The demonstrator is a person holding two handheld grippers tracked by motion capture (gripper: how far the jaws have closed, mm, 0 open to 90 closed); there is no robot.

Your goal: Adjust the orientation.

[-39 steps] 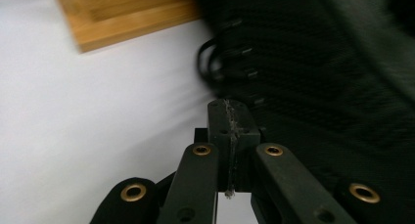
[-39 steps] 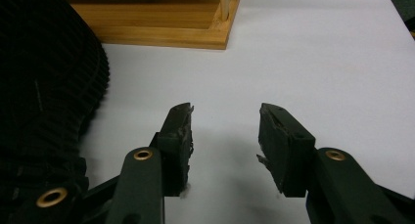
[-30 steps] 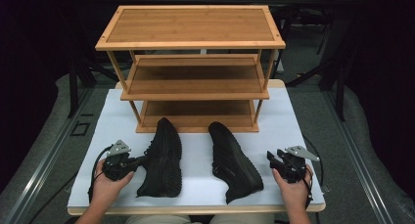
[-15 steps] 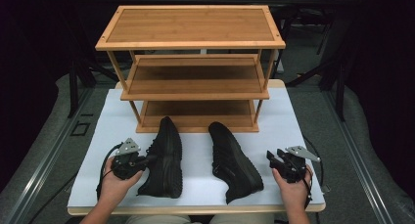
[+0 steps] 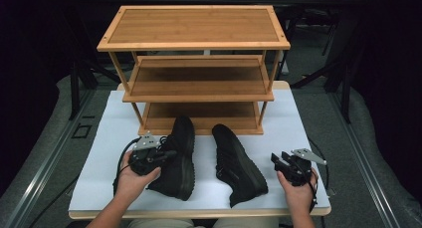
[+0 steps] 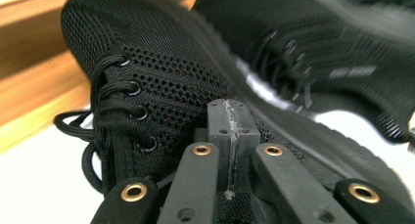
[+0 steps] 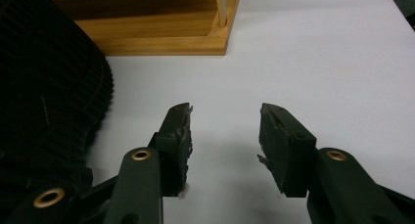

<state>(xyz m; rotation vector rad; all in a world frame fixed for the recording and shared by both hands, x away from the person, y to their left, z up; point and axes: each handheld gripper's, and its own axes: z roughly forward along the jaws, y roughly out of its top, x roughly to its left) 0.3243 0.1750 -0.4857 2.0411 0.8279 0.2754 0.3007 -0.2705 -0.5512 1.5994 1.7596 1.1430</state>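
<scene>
Left gripper view is partly blurred: the right shoe [image 6: 313, 43] smears across the top right, its heel end cut off by the frame. Left shoe [image 6: 161, 82] is sharp, mesh and lace eyelets clear, but its sole and heel are hidden below the jaws. Left gripper [image 6: 230, 126] jaws are pressed together, pads meeting with no gap, tips against the shoe's mesh side beside the laces; can't tell if any fabric is pinched between them.

High view: left gripper [image 5: 166, 154] sits at the left shoe [image 5: 176, 158], the hand covering the shoe's near left edge. Both shoes lie on the white counter [image 5: 99, 153] just in front of the wooden rack [image 5: 199, 73], toes towards its bottom shelf.

Right gripper [image 7: 224, 136] jaws stand moderately open, nothing between them, just bare counter below. Right shoe [image 7: 44, 101] is beside the jaws at frame left, not touching, mostly cut off and dark.
</scene>
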